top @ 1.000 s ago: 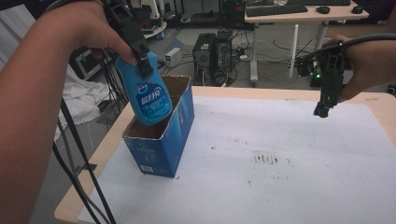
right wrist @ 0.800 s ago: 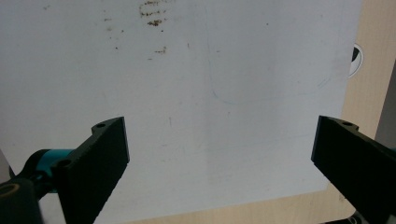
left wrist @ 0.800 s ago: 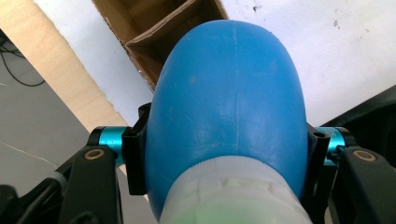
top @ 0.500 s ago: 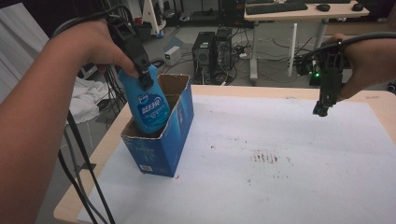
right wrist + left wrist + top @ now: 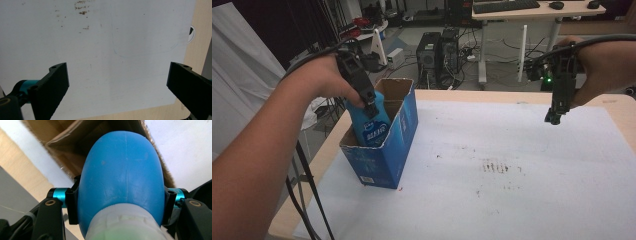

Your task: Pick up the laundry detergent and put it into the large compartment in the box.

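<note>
Left gripper (image 5: pixel 371 107) is clamped on the neck end of a rounded blue plastic bottle (image 5: pixel 371 127) – its black jaws press both sides – and the bottle stands partly inside an open blue cardboard box (image 5: pixel 384 160) near the left edge of the white-covered table (image 5: pixel 512 200). Right gripper (image 5: pixel 553 119) hangs over the far right corner, jaws wide apart and holding nothing.

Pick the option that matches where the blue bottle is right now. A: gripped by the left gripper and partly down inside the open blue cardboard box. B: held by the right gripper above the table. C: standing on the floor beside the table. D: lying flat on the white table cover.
A: the left gripper is clamped on the blue bottle, whose lower part sits below the rim of the blue cardboard box.
</note>
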Available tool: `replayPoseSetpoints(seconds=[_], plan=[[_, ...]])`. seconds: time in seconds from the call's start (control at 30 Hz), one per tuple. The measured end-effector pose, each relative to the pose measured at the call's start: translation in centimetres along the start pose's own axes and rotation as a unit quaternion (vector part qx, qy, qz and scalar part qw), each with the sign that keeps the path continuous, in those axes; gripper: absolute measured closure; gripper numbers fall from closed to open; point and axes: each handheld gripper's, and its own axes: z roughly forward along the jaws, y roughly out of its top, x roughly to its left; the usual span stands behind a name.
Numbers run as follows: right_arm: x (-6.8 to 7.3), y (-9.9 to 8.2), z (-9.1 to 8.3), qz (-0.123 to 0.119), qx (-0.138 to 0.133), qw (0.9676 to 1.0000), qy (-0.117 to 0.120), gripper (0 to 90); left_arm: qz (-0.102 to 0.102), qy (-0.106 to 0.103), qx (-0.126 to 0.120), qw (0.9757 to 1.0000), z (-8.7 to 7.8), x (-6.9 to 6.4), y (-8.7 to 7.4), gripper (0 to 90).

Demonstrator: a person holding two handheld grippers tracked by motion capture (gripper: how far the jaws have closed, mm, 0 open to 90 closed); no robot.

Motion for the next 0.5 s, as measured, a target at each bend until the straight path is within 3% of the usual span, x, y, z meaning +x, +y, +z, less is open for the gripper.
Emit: replayPoseSetpoints(seconds=[0.1,0.13,0.23,0.27,0.5], plan=[[0.1,0.0,0.1,0.003,0.001,1.0,0.0,3.2,0.022,0.004,0.007,0.9997,0.9,-0.1,0.2,37.6],[0.1,-0.1,0.0,0.004,0.002,1.0,-0.001,3.2,0.038,0.007,0.01,0.9992,1.3,-0.2,0.3,37.6],[0.1,-0.1,0.0,0.005,0.002,1.0,-0.001,3.2,0.045,0.009,0.01,0.9989,1.6,-0.3,0.3,37.6],[0.1,-0.2,0.1,0.004,0.0,1.0,-0.001,3.2,0.064,0.015,0.015,0.9977,2.0,-0.5,0.4,37.6],[0.0,-0.6,-0.1,0.01,-0.002,0.9999,-0.003,3.2,0.088,0.016,0.021,0.9957,3.3,-0.6,0.5,37.6]])
